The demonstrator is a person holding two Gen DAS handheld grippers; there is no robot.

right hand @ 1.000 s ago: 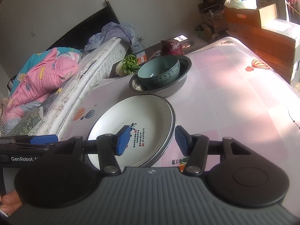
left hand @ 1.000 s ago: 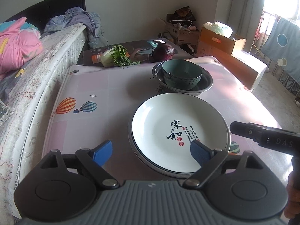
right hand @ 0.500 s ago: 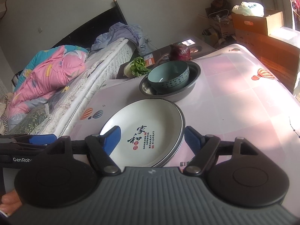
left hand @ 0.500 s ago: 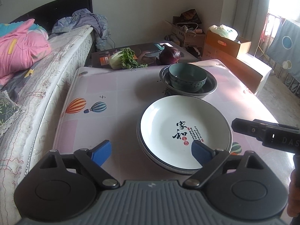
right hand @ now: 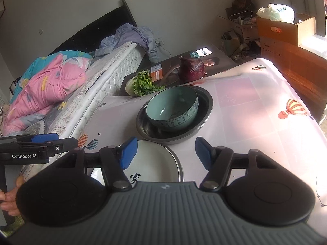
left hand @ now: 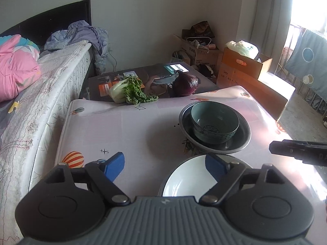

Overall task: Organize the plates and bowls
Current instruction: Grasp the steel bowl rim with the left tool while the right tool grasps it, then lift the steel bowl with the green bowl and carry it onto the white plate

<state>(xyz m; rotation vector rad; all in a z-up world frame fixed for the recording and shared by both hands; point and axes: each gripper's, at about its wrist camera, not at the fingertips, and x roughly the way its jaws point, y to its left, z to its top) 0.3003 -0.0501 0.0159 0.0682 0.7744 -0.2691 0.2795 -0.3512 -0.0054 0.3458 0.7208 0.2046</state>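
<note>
Both grippers, left gripper [left hand: 164, 164] and right gripper [right hand: 165, 153], have slid forward, jaws closing on nothing. White plate [left hand: 188, 180] now sits under them, teal bowl [right hand: 172, 108] inside the metal basin [right hand: 204, 110] looms closer.

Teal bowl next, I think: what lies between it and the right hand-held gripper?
In the right wrist view, only the metal basin's near rim, holding the teal bowl; right hand-held gripper closing, empty.

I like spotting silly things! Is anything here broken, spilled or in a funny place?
Nothing is broken or spilled. The teal bowl sits tilted inside the metal basin, leaning on one side. A leafy cabbage and a purple cabbage lie loose on a box beyond the table.
</note>
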